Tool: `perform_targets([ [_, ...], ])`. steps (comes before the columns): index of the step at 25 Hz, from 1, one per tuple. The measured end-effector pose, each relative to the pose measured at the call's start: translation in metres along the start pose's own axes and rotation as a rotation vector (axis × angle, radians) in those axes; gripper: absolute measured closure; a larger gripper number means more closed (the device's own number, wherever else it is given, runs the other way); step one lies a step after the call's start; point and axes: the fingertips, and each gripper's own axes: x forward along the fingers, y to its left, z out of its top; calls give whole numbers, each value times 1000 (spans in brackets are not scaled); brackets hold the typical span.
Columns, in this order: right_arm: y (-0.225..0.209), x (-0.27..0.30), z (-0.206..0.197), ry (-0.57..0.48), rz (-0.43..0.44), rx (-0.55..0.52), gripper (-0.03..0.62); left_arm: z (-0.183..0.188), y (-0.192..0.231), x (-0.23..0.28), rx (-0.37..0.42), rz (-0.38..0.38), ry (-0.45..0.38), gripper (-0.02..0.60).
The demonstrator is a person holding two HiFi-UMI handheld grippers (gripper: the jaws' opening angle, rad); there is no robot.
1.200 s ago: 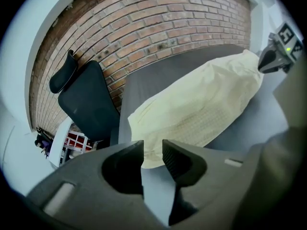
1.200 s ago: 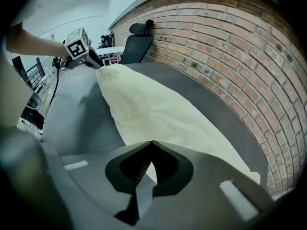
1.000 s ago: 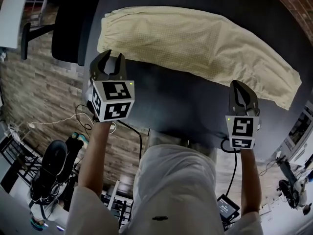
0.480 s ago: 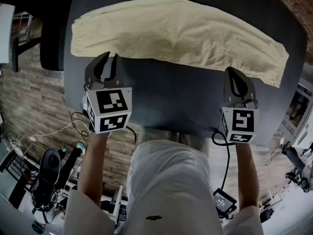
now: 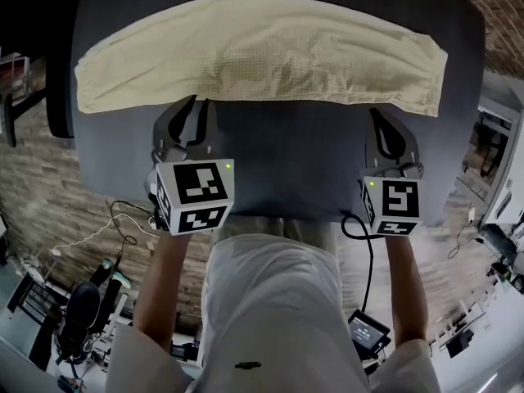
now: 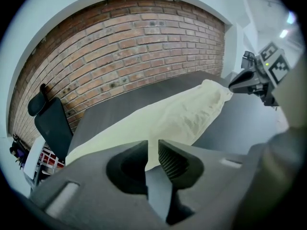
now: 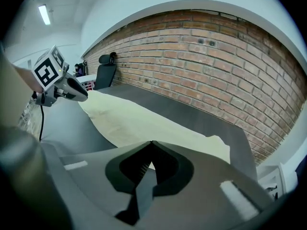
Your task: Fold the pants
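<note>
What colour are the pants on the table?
Pale yellow pants, with a fine grid texture; clearest in the head view.

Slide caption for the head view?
Pale yellow pants lie across dark table; left gripper, jaws just narrowed but apart, and shut right gripper hover empty at their near edge.

One pale yellow woven-fabric pair of pants [image 5: 262,56] on one dark grey flat counter [image 5: 286,162]. Two dark grey plastic tongs, the left tongs [image 5: 199,105] and the right tongs [image 5: 377,115], each with one white cube printed with black square markers: the left cube [image 5: 195,195] and the right cube [image 5: 391,205], two in all. One black high-backed chair [image 6: 50,123]; one red brick wall [image 6: 129,47].
</note>
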Motion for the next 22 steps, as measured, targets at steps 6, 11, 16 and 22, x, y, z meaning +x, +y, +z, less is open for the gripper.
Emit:
perform_targets([
  [6, -50, -24, -32, 22, -47, 38, 586, 29, -72, 5, 30, -65, -21, 509],
  [11, -89, -35, -54, 48, -70, 81, 586, 56, -118, 11, 52, -110, -42, 509],
  [16, -119, -40, -69, 42, -93, 200, 562, 71, -149, 13, 68, -141, -50, 509],
  [22, -168, -39, -103, 45, -136, 366, 536, 88, -202, 27, 71, -175, -40, 509],
])
